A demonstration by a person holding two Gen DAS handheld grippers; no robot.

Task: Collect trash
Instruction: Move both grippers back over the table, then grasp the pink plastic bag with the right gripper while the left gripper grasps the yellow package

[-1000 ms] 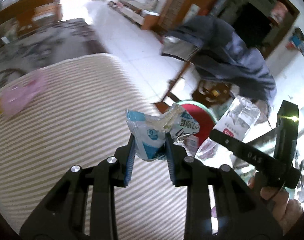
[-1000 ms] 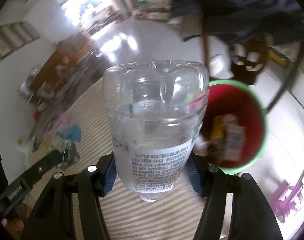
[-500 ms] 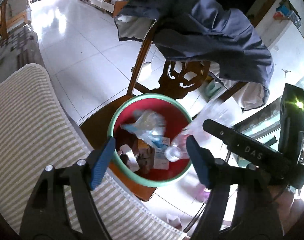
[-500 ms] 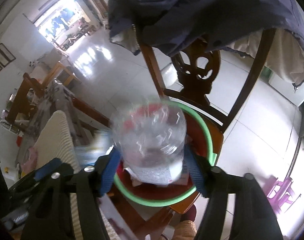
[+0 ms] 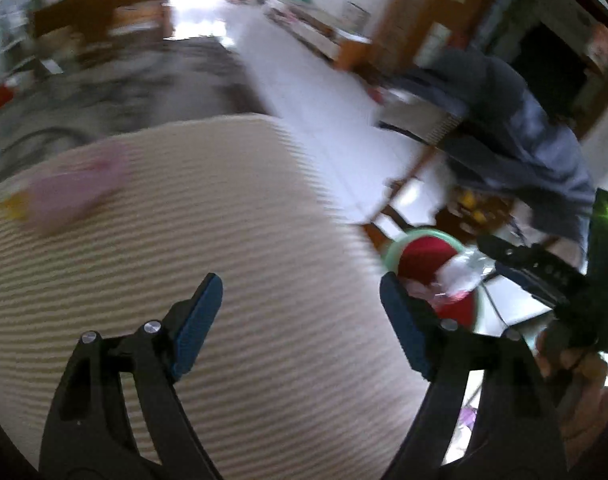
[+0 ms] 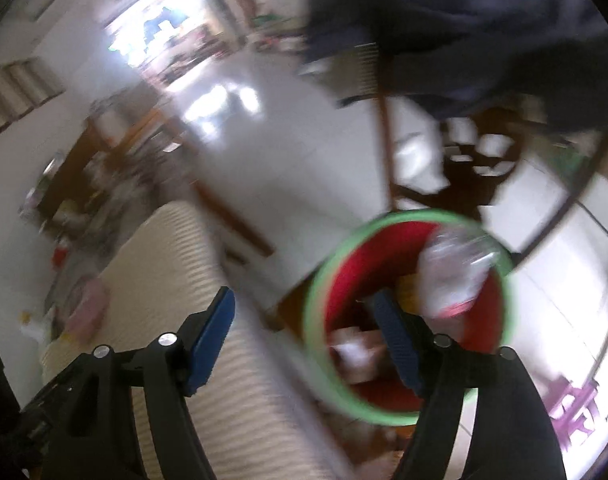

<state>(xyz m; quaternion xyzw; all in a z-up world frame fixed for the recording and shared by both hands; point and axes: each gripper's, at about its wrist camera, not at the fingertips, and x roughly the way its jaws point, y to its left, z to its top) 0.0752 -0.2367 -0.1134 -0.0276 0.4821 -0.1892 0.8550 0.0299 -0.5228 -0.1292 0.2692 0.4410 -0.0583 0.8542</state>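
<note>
at the far left of the striped tabletop (image 5: 224, 240) we see a blurred pink wrapper (image 5: 70, 196) with a small yellow scrap (image 5: 10, 208) just beside it, both lying loose and, as we judge it, yet to be collected. moving right, the left tongs (image 5: 300, 300) hang over the bare cloth; their jaws have just been opening and now stand wide apart with nothing between them. past the tabletop's right edge sits the red bin (image 5: 391, 256) with its green rim, on a wooden chair with a dark jacket (image 5: 523, 120) draped over its back. trash is already in there: a clear plastic bottle (image 6: 451, 280) lies tilted against the bin's far wall, and pale packets show at the bottom (too smeared for us to tell which is which). the right tongs (image 6: 304, 316) point down beside the bin's near rim, their jaws likewise just opened and empty, the bottle lying free of the pads. so we reckon this round of dropping is done, with both pairs of tongs unloaded, and what is left is the pink wrapper and the yellow bit at the tabletop's far end, which calls for a swing back to the left. whether more litter lies outside these views we cannot say.
</note>
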